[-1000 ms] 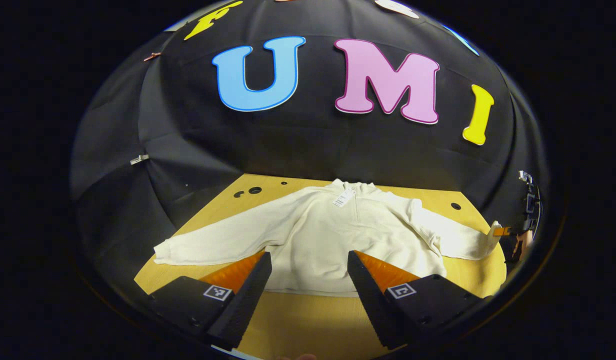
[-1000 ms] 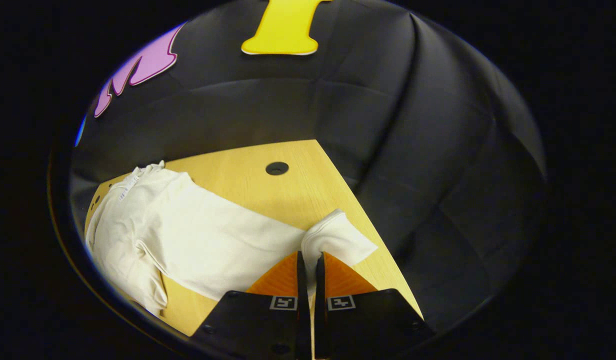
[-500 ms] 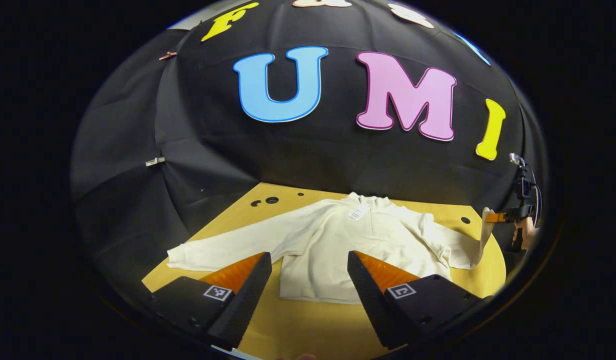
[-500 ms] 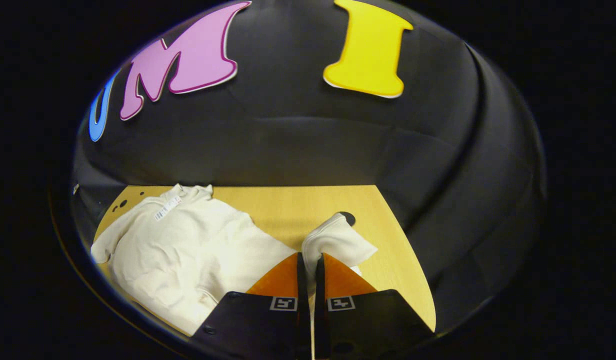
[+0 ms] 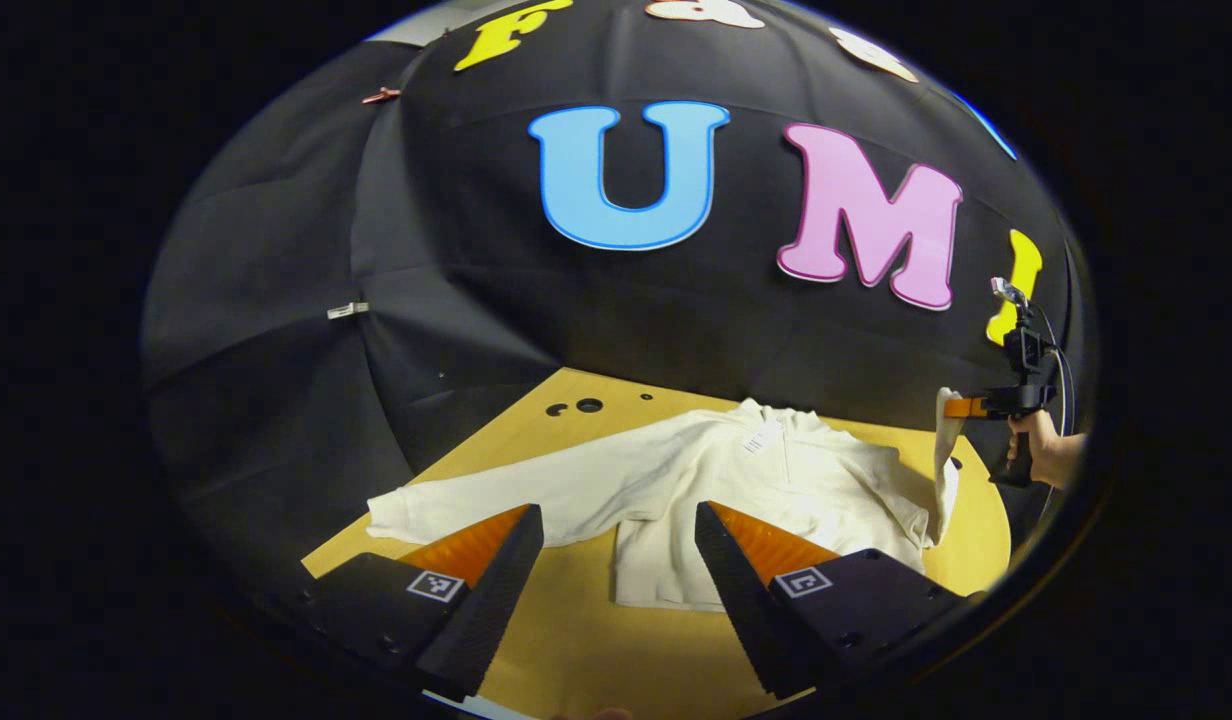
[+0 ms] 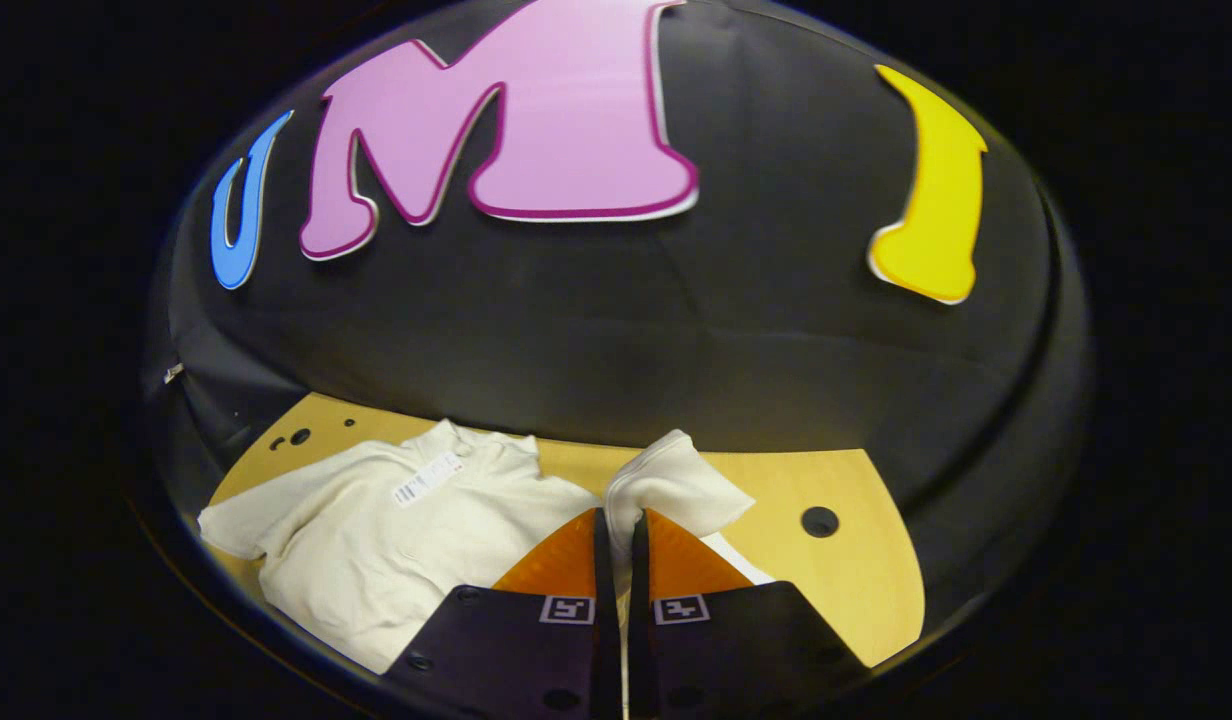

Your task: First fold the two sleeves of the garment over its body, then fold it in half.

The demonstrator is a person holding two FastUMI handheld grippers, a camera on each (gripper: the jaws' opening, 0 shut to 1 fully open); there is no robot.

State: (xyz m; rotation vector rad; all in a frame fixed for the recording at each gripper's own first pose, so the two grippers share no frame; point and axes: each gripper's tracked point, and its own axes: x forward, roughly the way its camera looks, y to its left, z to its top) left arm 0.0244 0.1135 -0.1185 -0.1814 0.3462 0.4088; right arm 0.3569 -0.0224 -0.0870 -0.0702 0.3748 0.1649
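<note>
Right gripper [image 6: 617, 530]: fingers pressed together on the cuff [image 6: 676, 485] of one sleeve, which is held lifted above the table [image 6: 846, 590].
Left gripper [image 5: 618, 525]: held wide apart, nothing gripped, poised over the near table edge.
Cream sweatshirt [image 5: 776, 480]: spread flat on the wooden table, other sleeve [image 5: 516, 490] stretched out sideways.

The left gripper view looks across the bench [image 5: 576, 640] from its near edge; the right gripper view sits low, close over the sweatshirt [image 6: 376, 540], which both views share.
</note>
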